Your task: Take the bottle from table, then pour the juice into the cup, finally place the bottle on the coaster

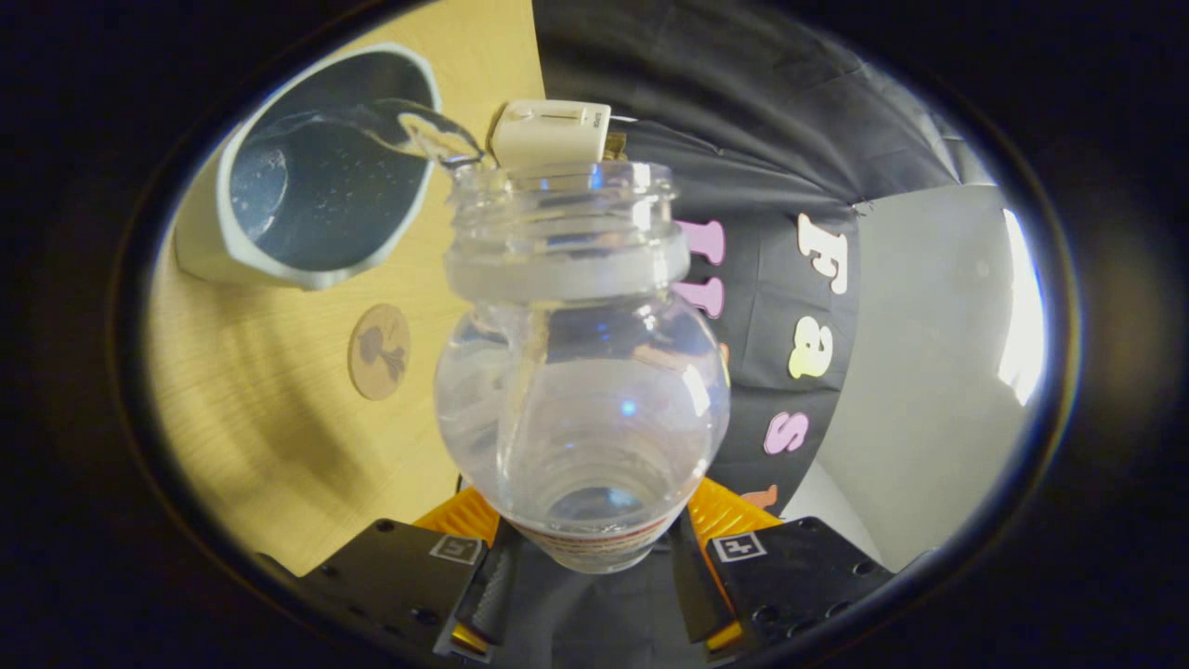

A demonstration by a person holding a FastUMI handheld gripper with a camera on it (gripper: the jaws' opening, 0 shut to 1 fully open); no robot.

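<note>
The clear plastic bottle (581, 372), uncapped, sat pinched at its base between both fingers (590, 571), tipped toward the pale blue-lined cup (316, 167). A clear stream ran from its mouth into the cup. A small white boxy object (550, 133) showed just beyond the mouth. The round printed coaster (379, 351) lay on the light wooden bench (269, 446) beside the cup, apart from it.

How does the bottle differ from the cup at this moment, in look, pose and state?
The bottle is clear and see-through; the cup is opaque, pale outside and dark inside. The bottle is tilted and held in the claw, both fingers pressing its base; the cup stands free on the table beyond the coaster. The bottle gives out liquid; the cup takes it in. Both have open mouths.
</note>
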